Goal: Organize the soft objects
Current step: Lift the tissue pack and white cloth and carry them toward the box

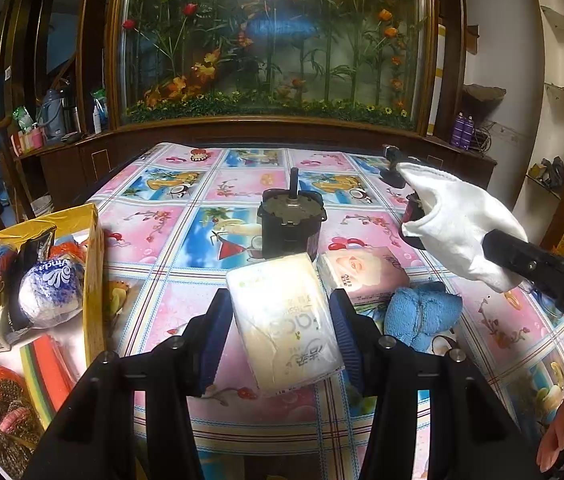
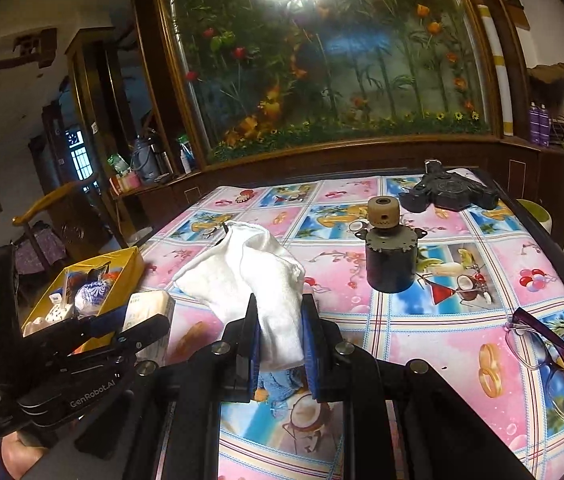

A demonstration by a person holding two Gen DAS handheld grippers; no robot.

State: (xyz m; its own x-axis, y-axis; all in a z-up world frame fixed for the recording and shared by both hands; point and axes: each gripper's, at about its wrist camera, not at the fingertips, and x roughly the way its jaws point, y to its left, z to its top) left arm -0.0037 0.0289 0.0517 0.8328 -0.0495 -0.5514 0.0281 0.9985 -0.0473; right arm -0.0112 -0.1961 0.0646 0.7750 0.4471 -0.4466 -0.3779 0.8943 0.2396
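Left wrist view, nearest first: the left tongs [image 1: 280,322] are clamped on a tissue pack [image 1: 283,320], their ribbed blue pads [image 1: 213,338] pressing its two long sides. It is a soft rectangular packet in glossy clear film, held tilted above the tabletop [image 1: 170,312]. Right wrist view shows the right tongs [image 2: 282,342] pinched together on a white cloth [image 2: 258,276], a limp, finely knitted piece whose loose end flops forward and gapes like a pouch.

Judging by this, both soft items are lifted and the step in hand is the carry to the yellow box [image 1: 92,264], which stands at the tabletop's left edge. That open cardboard box already holds a wrapped paper roll [image 1: 50,290], metal scouring pads in orange net [image 1: 4,404] and bright flat sponges [image 1: 48,364]. The next move probably calls for swinging leftward over the rim, lowering into a free gap, then parting the pads; the slick film could slip, and the cloth may drape over the wall.

Just beyond the held pack lie a pink tissue pack [image 1: 361,274] and a fluffy blue towel [image 1: 419,314], side by side and seemingly untouched. Farther on stands a hard black cylindrical motor [image 1: 290,222] with a shaft on top. The plastic table cover is smooth, with pink and blue printed squares.
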